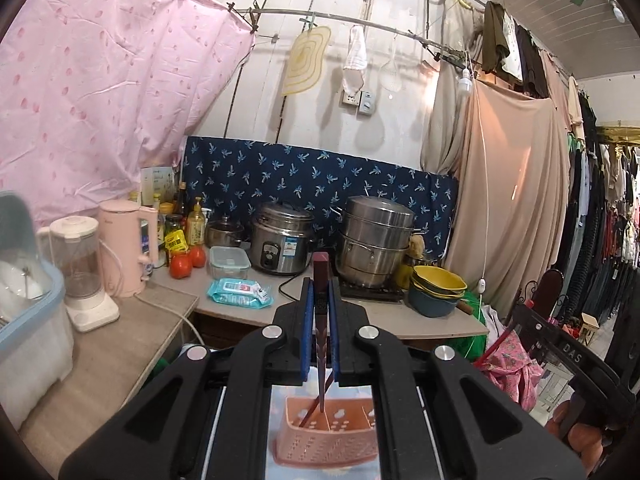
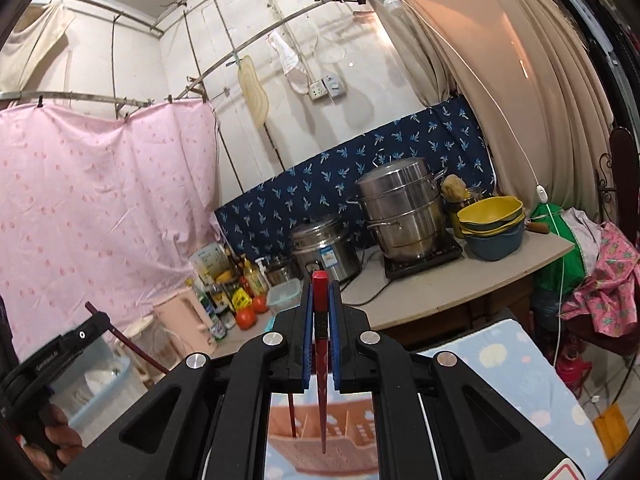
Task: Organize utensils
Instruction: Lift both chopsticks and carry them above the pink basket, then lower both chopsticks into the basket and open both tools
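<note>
**Two chopsticks pinched above the pink caddy**

The left gripper [image 1: 320,284] was clenched on a dark maroon chopstick [image 1: 321,320], its square butt standing just past the blue pads [image 1: 307,320] and its tapered tip reaching down into the pink perforated utensil caddy [image 1: 326,436] below. The right gripper [image 2: 320,304] likewise clamped a red chopstick [image 2: 321,344], point hanging over the same divided caddy [image 2: 320,440], where another stick [image 2: 291,412] already stood. Both chopsticks looked light, rigid and glossy, so likely to pivot or slip in a pinch. Each was taken near the thicker upper end, which seemed the surer hold; the thin tip offered little to grasp.
</note>
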A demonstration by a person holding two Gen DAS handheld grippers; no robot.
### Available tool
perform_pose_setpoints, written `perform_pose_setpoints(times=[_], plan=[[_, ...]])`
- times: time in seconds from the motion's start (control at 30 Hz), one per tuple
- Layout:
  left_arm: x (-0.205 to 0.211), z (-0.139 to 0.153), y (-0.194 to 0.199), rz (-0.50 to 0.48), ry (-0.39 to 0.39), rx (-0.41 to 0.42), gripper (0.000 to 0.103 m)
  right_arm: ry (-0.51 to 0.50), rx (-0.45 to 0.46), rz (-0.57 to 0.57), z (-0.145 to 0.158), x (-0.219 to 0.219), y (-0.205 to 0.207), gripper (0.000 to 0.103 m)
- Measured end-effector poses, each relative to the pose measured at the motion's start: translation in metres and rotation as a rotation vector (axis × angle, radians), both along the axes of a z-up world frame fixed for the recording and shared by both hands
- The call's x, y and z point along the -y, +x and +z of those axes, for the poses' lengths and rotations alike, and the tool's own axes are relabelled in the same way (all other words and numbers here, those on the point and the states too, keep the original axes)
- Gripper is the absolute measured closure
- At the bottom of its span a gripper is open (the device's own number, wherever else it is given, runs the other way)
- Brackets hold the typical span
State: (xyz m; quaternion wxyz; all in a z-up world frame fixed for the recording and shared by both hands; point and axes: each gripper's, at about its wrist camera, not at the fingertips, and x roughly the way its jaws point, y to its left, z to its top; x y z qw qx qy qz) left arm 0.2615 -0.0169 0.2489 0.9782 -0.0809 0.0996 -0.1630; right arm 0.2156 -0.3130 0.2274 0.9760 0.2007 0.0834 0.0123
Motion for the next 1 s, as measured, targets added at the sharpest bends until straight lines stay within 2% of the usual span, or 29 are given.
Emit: perform_pose_setpoints(times=[0.23, 0.4, 0.57, 0.77, 0.87, 1.0], plan=[[0.014, -0.028, 0.033, 0.018, 0.045, -0.055, 0.096, 0.045, -0.032, 0.02, -0.019, 0.0, 0.047, 0.096], [0.014, -0.05, 0.048, 0.021, 0.06, -0.104, 0.096, 0.036, -0.072, 0.014, -0.036, -0.003, 0.067, 0.096], [0.011, -0.058, 0.053, 0.027, 0.067, -0.122, 0.096, 0.09, -0.04, 0.036, -0.03, 0.005, 0.064, 0.096], [0.011, -0.062, 0.053, 0.028, 0.066, -0.132, 0.096, 0.064, 0.004, 0.016, -0.009, 0.004, 0.063, 0.096], [0.01, -0.064, 0.053, 0.027, 0.069, -0.137, 0.096, 0.048, -0.004, 0.002, -0.011, 0.004, 0.068, 0.096], [0.01, -0.069, 0.055, 0.026, 0.071, -0.15, 0.096, 0.014, -0.067, 0.005, -0.031, -0.001, 0.078, 0.096]])
